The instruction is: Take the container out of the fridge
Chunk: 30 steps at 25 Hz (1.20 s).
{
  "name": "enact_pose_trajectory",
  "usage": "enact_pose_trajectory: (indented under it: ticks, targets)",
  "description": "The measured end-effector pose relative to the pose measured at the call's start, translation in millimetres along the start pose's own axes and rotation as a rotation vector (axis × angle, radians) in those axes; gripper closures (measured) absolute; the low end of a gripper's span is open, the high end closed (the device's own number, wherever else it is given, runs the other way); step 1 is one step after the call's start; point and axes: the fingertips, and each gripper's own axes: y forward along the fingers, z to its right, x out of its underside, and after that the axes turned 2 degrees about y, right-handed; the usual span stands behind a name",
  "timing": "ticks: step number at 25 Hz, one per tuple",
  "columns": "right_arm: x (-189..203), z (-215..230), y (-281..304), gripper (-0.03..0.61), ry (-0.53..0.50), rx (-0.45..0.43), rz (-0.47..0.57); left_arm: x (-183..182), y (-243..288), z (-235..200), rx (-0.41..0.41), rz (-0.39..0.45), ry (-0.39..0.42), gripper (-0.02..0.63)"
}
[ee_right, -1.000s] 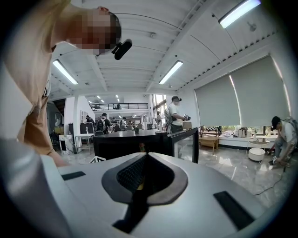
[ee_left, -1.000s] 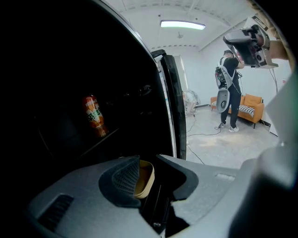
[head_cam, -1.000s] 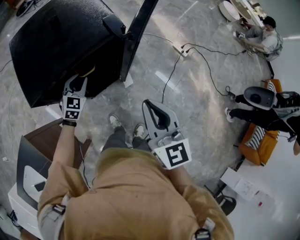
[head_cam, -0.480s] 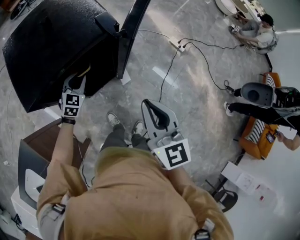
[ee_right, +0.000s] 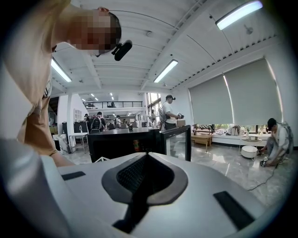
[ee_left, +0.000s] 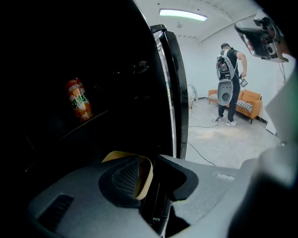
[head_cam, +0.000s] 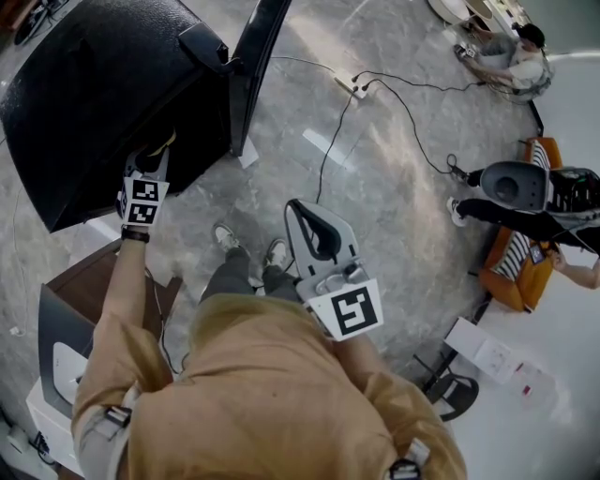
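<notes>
Close under the head camera, the right hand-held gripper (head_cam: 305, 220) is held out from the tan shirt (head_cam: 272, 394), its jaws pressed together on nothing. Past the wearer's shoes (head_cam: 225, 239) spreads a glossy grey stone floor (head_cam: 394, 216) with pale veins. To the left, the left hand-held gripper (head_cam: 153, 155) reaches into the black fridge (head_cam: 94, 94), whose door (head_cam: 248, 66) stands swung wide. Farther out a white power strip (head_cam: 354, 86) lies on the floor with black cables trailing from it. An orange sofa (head_cam: 516, 272) stands at the right edge, with one person beside it and another low on the floor at the far top.

Only the left gripper view looks into the dark fridge. There the container (ee_left: 77, 99), orange-red, stands upright on a shelf (ee_left: 88, 123), ahead and left of the jaws and well apart from them. Those jaws are drawn nearly together, with just a thin dark slit and nothing between them.

The right gripper view alone shows the room's height: a white ceiling with strip lights (ee_right: 237, 14), and grey blinds (ee_right: 233, 97) over tall windows.
</notes>
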Motion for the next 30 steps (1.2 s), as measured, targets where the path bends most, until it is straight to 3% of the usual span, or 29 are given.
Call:
enact_pose_trajectory:
  ticks: [30]
  targets:
    - [15.8,13.4,-2.4,0.578,0.02,0.033,-0.035,40.8,40.4,4.5,0.06,-0.187,0.018,0.518]
